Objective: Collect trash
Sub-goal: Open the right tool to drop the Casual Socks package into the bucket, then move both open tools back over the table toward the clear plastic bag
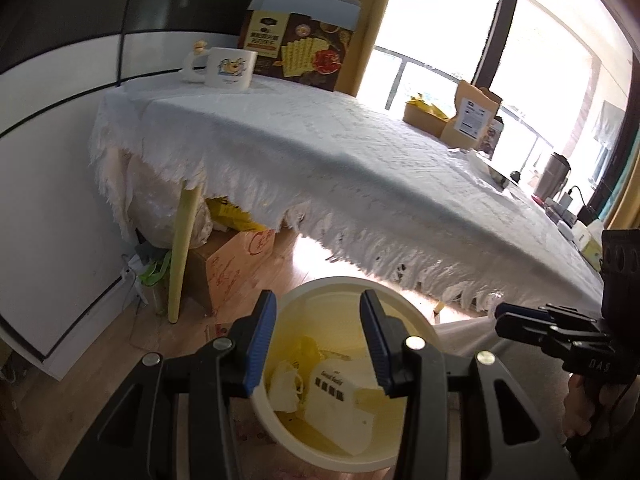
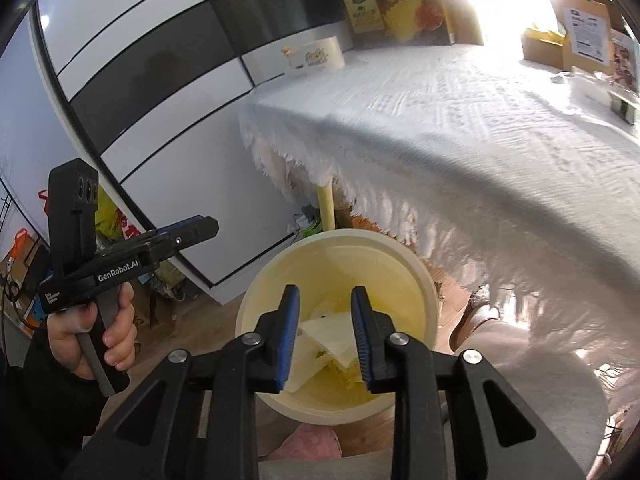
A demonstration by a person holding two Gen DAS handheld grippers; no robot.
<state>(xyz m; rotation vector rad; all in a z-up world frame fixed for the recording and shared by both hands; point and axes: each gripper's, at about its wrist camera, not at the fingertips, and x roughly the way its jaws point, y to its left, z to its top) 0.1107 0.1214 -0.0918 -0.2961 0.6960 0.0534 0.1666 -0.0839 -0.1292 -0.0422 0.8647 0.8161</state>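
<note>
A cream round trash bin stands on the floor beside the table; it also shows in the right wrist view. Inside lie a white packet with black print, crumpled white paper and a yellow wrapper; white paper shows in the right wrist view. My left gripper is open and empty above the bin. My right gripper is open and empty above the bin too. Each gripper shows in the other's view, the right one and the left one.
A table with a fringed white cloth rises just behind the bin. On it stand a white mug, a snack box and brown paper bags. Cardboard boxes sit under the table. A striped cabinet is at left.
</note>
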